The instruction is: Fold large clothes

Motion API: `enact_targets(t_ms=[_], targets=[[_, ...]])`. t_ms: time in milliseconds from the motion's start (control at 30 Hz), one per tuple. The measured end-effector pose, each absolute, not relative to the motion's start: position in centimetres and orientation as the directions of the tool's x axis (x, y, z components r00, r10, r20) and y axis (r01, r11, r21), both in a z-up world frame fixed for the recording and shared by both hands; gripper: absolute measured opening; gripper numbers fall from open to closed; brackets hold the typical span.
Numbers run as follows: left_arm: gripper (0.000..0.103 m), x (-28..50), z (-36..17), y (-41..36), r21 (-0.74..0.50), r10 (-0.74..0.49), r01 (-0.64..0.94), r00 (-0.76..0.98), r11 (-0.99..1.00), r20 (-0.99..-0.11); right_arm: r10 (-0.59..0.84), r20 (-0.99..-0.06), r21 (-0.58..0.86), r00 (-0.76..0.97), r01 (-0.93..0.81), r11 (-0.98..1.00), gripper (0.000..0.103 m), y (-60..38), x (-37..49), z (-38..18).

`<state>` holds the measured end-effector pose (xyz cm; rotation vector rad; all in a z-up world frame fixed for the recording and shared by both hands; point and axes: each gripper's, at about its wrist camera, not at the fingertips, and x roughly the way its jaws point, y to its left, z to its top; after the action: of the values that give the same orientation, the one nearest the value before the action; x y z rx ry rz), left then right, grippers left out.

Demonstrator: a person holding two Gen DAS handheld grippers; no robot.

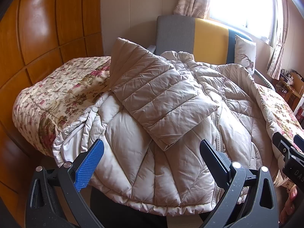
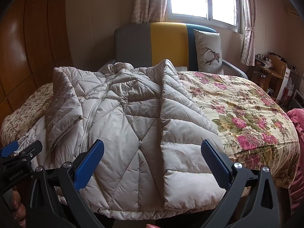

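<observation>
A large beige quilted down coat [image 1: 171,125] lies front-up on the bed, hem towards me. One sleeve [image 1: 161,96] is folded across the chest. In the right wrist view the coat [image 2: 121,133] has its right side and sleeve [image 2: 182,117] folded in over the body. My left gripper [image 1: 152,150] hovers open above the hem, holding nothing. My right gripper [image 2: 152,150] is open too, over the lower right part of the coat. Each gripper shows at the edge of the other's view: the right gripper [image 1: 288,148] and the left gripper [image 2: 20,150].
The bed carries a floral quilt [image 2: 247,114]. A grey, yellow and blue headboard [image 2: 167,41] and a deer-print pillow [image 2: 209,51] stand at the far end. Wooden wardrobe doors [image 1: 47,38] line the left side. A cluttered wooden desk [image 2: 271,68] stands at the right. A pink cloth [image 2: 298,125] is at the bed's right edge.
</observation>
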<state>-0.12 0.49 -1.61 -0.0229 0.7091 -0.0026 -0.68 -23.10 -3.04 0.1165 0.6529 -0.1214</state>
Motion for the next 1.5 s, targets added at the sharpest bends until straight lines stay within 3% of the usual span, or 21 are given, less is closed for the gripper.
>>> enact_targets(t_ms=[767,1000,1067,1133,1200,1300,1500], targets=[[0.100,0.3,-2.2,0.6,-0.044,-0.036,0.008,0.734,0.999,-0.678,-0.072,-0.616,0.057,0.785,0.135,0.989,0.101,-23.2,-0.2,-3.1],[0.100,1.6,-2.6,2.1,-0.103,-0.079,0.009,0.713,0.995,-0.696,-0.225,-0.684,-0.166,0.693,0.152,0.974,0.101,-25.4,1.3,-5.7],[0.100,1.8,-2.8,2.9,-0.140,-0.095,-0.004,0.714,0.990,-0.693,-0.225,-0.715,-0.171,0.662,0.146,0.974,0.089,-26.9,1.4,-6.9],[0.100,1.7,-3.0,3.7,-0.195,-0.132,-0.003,0.727,0.981,-0.674,-0.215,-0.748,-0.153,0.628,0.152,0.977,0.055,-28.4,1.6,-7.8],[0.100,1.5,-3.3,4.3,-0.243,-0.166,0.004,0.741,0.970,-0.651,-0.203,-0.750,-0.106,0.629,0.188,0.976,0.043,-30.4,1.6,-7.7],[0.100,1.5,-3.7,4.9,-0.294,-0.198,0.001,0.742,0.956,-0.640,-0.198,-0.708,-0.024,0.677,0.258,0.966,0.037,-33.7,1.5,-6.2],[0.100,1.8,-4.1,4.6,-0.271,-0.196,0.019,0.737,0.962,-0.646,-0.356,-0.628,-0.062,0.692,0.411,0.909,0.037,-40.0,4.5,-4.3]])
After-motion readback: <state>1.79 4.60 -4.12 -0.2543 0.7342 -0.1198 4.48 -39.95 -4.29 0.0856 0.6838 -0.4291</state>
